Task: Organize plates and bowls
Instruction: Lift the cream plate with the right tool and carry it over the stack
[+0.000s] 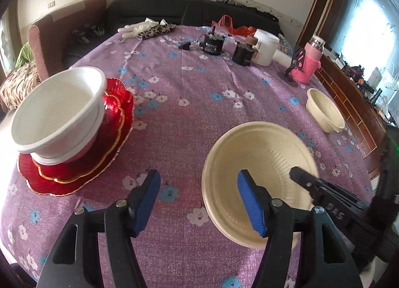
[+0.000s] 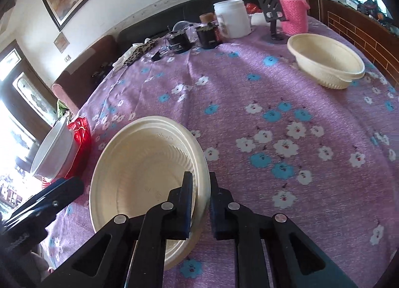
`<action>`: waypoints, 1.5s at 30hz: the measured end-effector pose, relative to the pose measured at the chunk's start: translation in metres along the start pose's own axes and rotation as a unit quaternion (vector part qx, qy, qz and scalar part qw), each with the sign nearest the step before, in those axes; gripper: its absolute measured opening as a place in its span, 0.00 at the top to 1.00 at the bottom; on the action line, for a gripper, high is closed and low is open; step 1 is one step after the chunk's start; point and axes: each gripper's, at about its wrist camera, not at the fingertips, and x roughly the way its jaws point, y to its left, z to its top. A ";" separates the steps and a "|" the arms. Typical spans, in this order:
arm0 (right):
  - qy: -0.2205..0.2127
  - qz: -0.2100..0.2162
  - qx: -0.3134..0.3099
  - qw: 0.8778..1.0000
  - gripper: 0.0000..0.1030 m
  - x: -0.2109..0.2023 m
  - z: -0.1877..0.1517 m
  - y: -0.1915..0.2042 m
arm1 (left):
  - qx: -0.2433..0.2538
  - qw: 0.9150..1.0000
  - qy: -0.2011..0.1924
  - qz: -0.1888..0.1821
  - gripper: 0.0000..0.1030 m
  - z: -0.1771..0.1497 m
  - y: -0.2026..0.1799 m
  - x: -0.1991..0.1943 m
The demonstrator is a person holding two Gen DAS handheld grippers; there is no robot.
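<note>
My right gripper (image 2: 200, 203) is shut on the rim of a cream ribbed bowl (image 2: 147, 176), which it holds tilted over the purple flowered tablecloth (image 2: 249, 88); the same bowl (image 1: 259, 163) shows in the left wrist view. My left gripper (image 1: 199, 200) is open and empty, just left of that bowl. Two stacked white bowls (image 1: 57, 113) sit on stacked red plates (image 1: 82, 163) at the left; they also show in the right wrist view (image 2: 53, 153). Another cream bowl stack (image 1: 324, 111) stands at the right, also seen in the right wrist view (image 2: 326, 61).
At the table's far end stand two black jars (image 1: 213, 43), a white tub (image 1: 265, 46), a pink-sleeved flask (image 1: 310, 61) and a black phone stand (image 1: 294, 63). A leopard-print cloth (image 1: 157, 30) lies at the back left. A wooden cabinet (image 1: 354, 108) borders the right.
</note>
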 end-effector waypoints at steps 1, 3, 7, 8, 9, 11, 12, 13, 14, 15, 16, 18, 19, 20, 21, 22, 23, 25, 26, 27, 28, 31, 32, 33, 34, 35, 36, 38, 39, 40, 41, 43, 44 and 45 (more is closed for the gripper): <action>-0.002 0.001 0.001 1.000 0.88 -0.001 0.001 -0.002 | 0.001 1.000 0.005 -0.001 0.38 0.001 -0.002 0.006; -0.003 0.002 0.001 1.000 0.88 -0.003 0.001 -0.003 | 0.001 1.000 0.024 -0.006 0.38 0.001 -0.006 0.021; 0.002 0.002 0.009 1.000 0.87 0.000 -0.002 -0.008 | -0.009 0.998 0.060 -0.019 0.38 -0.005 -0.013 0.044; 0.005 0.004 0.013 1.000 0.87 0.002 -0.003 -0.010 | -0.009 0.998 0.062 -0.025 0.38 -0.007 -0.016 0.045; 0.006 0.006 0.016 1.000 0.87 0.002 -0.004 -0.012 | -0.007 0.998 0.062 -0.027 0.38 -0.008 -0.017 0.044; 0.007 0.010 0.019 1.000 0.87 0.003 -0.004 -0.013 | 0.001 0.998 0.058 -0.034 0.38 -0.010 -0.022 0.043; 0.007 0.011 0.017 1.000 0.87 0.003 -0.004 -0.012 | 0.004 0.998 0.054 -0.038 0.45 -0.010 -0.025 0.042; 0.007 0.011 0.013 1.000 0.87 0.003 -0.005 -0.011 | 0.008 0.998 0.053 -0.039 0.54 -0.010 -0.027 0.040; 0.005 0.011 0.006 1.000 0.86 0.001 -0.006 -0.008 | 0.013 0.998 0.048 -0.028 0.57 -0.011 -0.028 0.036; -0.001 -0.001 -0.002 1.000 0.86 -0.001 -0.006 -0.005 | 0.012 0.999 0.044 -0.029 0.62 -0.010 -0.027 0.034; -0.008 -0.009 -0.009 1.000 0.86 -0.004 -0.006 -0.003 | 0.005 0.999 0.041 -0.034 0.65 -0.010 -0.024 0.032; -0.014 -0.001 -0.009 1.000 0.87 -0.008 -0.006 -0.002 | -0.012 0.998 0.037 -0.044 0.66 -0.008 -0.016 0.024; -0.015 0.007 -0.008 1.000 0.87 -0.010 -0.005 -0.002 | -0.016 0.998 0.031 -0.045 0.66 -0.008 -0.014 0.019; -0.016 0.011 -0.010 1.000 0.87 -0.012 -0.004 0.001 | -0.016 0.999 0.025 -0.043 0.66 -0.007 -0.013 0.015; -0.018 0.012 -0.014 1.000 0.87 -0.013 -0.003 0.005 | -0.016 0.999 0.017 -0.037 0.66 -0.006 -0.012 0.009; -0.022 0.015 -0.020 0.999 0.87 -0.015 -0.002 0.010 | -0.015 0.999 0.008 -0.032 0.66 -0.005 -0.010 0.003; -0.024 0.017 -0.024 0.999 0.87 -0.016 -0.001 0.015 | -0.016 1.000 -0.003 -0.027 0.66 -0.004 -0.007 -0.004; -0.029 0.028 -0.031 0.999 0.87 -0.018 0.004 0.028 | -0.022 0.999 -0.019 -0.020 0.66 0.000 0.001 -0.017; -0.030 0.034 -0.035 0.998 0.86 -0.019 0.005 0.033 | -0.027 0.999 -0.030 -0.016 0.66 0.002 0.007 -0.026; -0.032 0.041 -0.039 0.998 0.86 -0.020 0.008 0.041 | -0.032 0.999 -0.038 -0.012 0.66 0.003 0.013 -0.033; -0.033 0.050 -0.044 0.997 0.86 -0.021 0.009 0.049 | -0.037 0.998 -0.049 -0.003 0.66 0.005 0.021 -0.042; -0.036 0.079 -0.068 0.994 0.86 -0.023 0.016 0.084 | -0.050 0.996 -0.076 0.019 0.66 0.009 0.042 -0.062; -0.037 0.085 -0.077 0.993 0.86 -0.022 0.018 0.096 | -0.055 0.994 -0.088 0.032 0.66 0.011 0.051 -0.071; -0.037 0.091 -0.084 0.992 0.86 -0.022 0.020 0.106 | -0.058 0.993 -0.095 0.038 0.66 0.013 0.056 -0.076; -0.036 0.096 -0.093 0.990 0.86 -0.020 0.022 0.117 | -0.062 0.992 -0.103 0.045 0.66 0.014 0.064 -0.082; -0.035 0.100 -0.100 0.989 0.85 -0.019 0.024 0.128 | -0.065 0.990 -0.110 0.055 0.66 0.018 0.073 -0.088; -0.034 0.104 -0.106 0.988 0.85 -0.017 0.026 0.138 | -0.067 0.989 -0.114 0.062 0.66 0.020 0.078 -0.092; -0.033 0.113 -0.121 0.986 0.85 -0.015 0.033 0.161 | -0.070 0.986 -0.127 0.080 0.66 0.028 0.093 -0.102; -0.034 0.115 -0.128 0.984 0.85 -0.014 0.036 0.170 | -0.070 0.985 -0.131 0.086 0.66 0.030 0.098 -0.104; -0.038 0.117 -0.138 0.983 0.85 -0.015 0.039 0.182 | -0.068 0.984 -0.136 0.095 0.66 0.034 0.104 -0.109; -0.042 0.118 -0.149 0.981 0.85 -0.015 0.042 0.194 | -0.067 0.982 -0.142 0.105 0.65 0.038 0.110 -0.113; -0.051 0.118 -0.171 0.977 0.84 -0.016 0.047 0.215 | -0.066 0.979 -0.152 0.123 0.65 0.046 0.121 -0.118; -0.055 0.118 -0.181 0.975 0.84 -0.016 0.050 0.227 | -0.066 0.977 -0.155 0.132 0.65 0.050 0.127 -0.118; -0.059 0.117 -0.191 0.973 0.84 -0.014 0.053 0.237 | -0.068 0.976 -0.155 0.138 0.65 0.053 0.134 -0.117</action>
